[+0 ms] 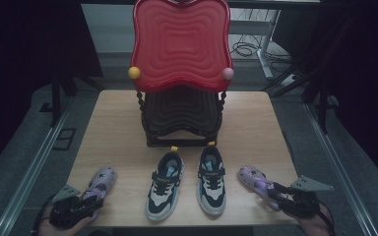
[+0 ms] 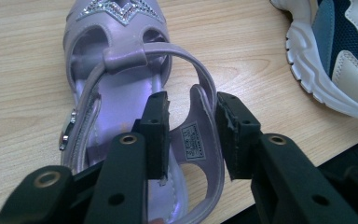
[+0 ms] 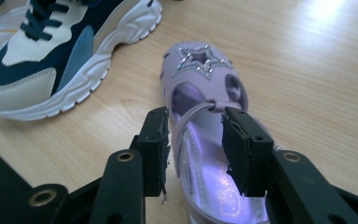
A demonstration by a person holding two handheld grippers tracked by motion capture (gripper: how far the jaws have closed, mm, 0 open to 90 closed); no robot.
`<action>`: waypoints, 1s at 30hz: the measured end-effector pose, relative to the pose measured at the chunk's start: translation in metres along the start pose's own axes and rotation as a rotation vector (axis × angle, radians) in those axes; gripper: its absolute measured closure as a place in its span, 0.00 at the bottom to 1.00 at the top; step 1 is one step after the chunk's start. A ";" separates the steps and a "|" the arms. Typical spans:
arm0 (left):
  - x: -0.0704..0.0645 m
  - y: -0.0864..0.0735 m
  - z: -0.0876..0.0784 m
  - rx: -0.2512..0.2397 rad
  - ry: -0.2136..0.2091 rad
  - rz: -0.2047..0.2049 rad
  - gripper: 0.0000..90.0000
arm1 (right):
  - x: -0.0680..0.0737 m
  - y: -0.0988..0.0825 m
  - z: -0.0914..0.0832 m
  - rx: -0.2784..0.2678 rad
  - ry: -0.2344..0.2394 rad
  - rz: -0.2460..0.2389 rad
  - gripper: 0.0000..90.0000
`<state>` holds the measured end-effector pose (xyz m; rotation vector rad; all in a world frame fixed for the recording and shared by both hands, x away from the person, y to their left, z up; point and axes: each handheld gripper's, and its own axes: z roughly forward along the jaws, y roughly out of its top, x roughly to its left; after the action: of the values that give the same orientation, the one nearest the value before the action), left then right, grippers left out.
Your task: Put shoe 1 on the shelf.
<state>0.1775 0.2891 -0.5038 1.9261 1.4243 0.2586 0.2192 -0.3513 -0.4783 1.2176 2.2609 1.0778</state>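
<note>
Resting on the wooden table [image 1: 118, 128], two lilac sandals lie at the near corners, one under each gripper. The left gripper [image 2: 191, 135] reaches into the left sandal [image 2: 121, 88] from its heel end: one jaw sits inside over the insole, the other outside, with the heel wall between them. A small gap shows on each side of that wall, so the pads do not yet press on it. The jaws stand partly open. In the high view this gripper [image 1: 81, 204] lies over the sandal's heel near the table's front left corner.

The right gripper [image 3: 193, 147] straddles the right sandal [image 3: 200, 79] just behind its strap, one jaw at each side wall; whether the pads actually press I cannot tell. Its jaws are about half open. In the high view it [image 1: 280, 194] covers the heel of that sandal near the front right edge.

Between the sandals stand two sneakers [image 1: 165, 184], toes toward the person. Behind them stands a stacked dark rack with a red tray [image 1: 179, 44] on top.
</note>
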 end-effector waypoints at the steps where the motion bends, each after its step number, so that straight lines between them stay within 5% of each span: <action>1: 0.000 0.000 0.001 0.002 -0.001 0.002 0.75 | 0.000 0.000 0.001 0.010 0.003 -0.004 0.68; 10: -0.002 0.004 0.004 0.029 -0.016 0.025 0.83 | 0.003 -0.003 0.016 0.116 0.021 -0.016 0.72; 15: -0.002 0.006 0.005 0.040 -0.021 0.037 0.86 | 0.001 -0.006 0.022 0.139 0.034 0.001 0.83; 20: -0.001 0.007 0.004 0.041 -0.021 0.048 0.90 | 0.001 -0.006 0.025 0.141 0.056 0.000 0.92; 30: 0.006 0.008 -0.003 0.004 -0.025 0.034 0.95 | 0.000 -0.005 0.025 0.113 0.065 0.004 0.95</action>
<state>0.1843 0.2943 -0.4975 1.9516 1.3779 0.2462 0.2315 -0.3417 -0.4987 1.2484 2.3985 1.0182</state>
